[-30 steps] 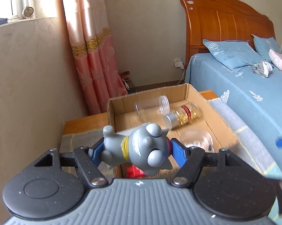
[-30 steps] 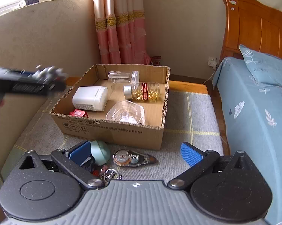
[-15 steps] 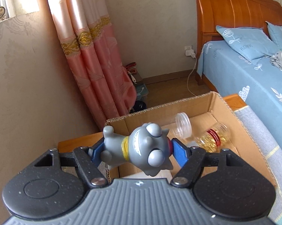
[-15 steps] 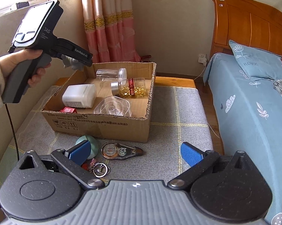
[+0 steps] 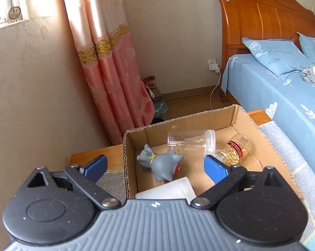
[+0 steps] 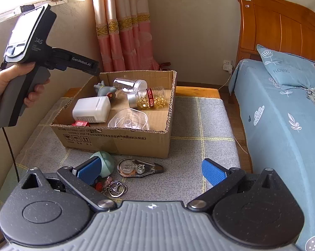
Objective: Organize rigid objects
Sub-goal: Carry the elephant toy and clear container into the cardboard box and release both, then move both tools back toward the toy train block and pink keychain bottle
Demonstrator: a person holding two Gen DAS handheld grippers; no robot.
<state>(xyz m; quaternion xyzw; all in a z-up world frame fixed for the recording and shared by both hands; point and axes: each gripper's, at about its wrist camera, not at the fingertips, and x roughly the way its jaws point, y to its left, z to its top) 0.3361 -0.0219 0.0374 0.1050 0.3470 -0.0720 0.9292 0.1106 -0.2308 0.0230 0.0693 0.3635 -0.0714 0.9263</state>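
A grey toy figure [image 5: 161,164] lies in the far left corner of the cardboard box [image 5: 127,154], also in the right wrist view [image 6: 105,90]. My left gripper [image 5: 155,166] is open and empty above that end of the box. My right gripper [image 6: 151,169] is open and empty, low over the grey mat in front of the box [image 6: 119,138]. On the mat lie a correction tape dispenser [image 6: 136,167], a green round object [image 6: 104,162] and a key ring [image 6: 114,188].
The box also holds a clear jar [image 6: 129,84], a jar of yellow capsules [image 6: 151,98], a white container [image 6: 91,108], a clear dish [image 6: 129,121] and a small red item [image 6: 80,123]. A bed [image 6: 283,125] stands on the right; a wall and curtain [image 6: 119,25] behind.
My left gripper opened and let the grey toy drop into the box's far left corner. My right gripper stayed open, shifting only slightly over the mat.
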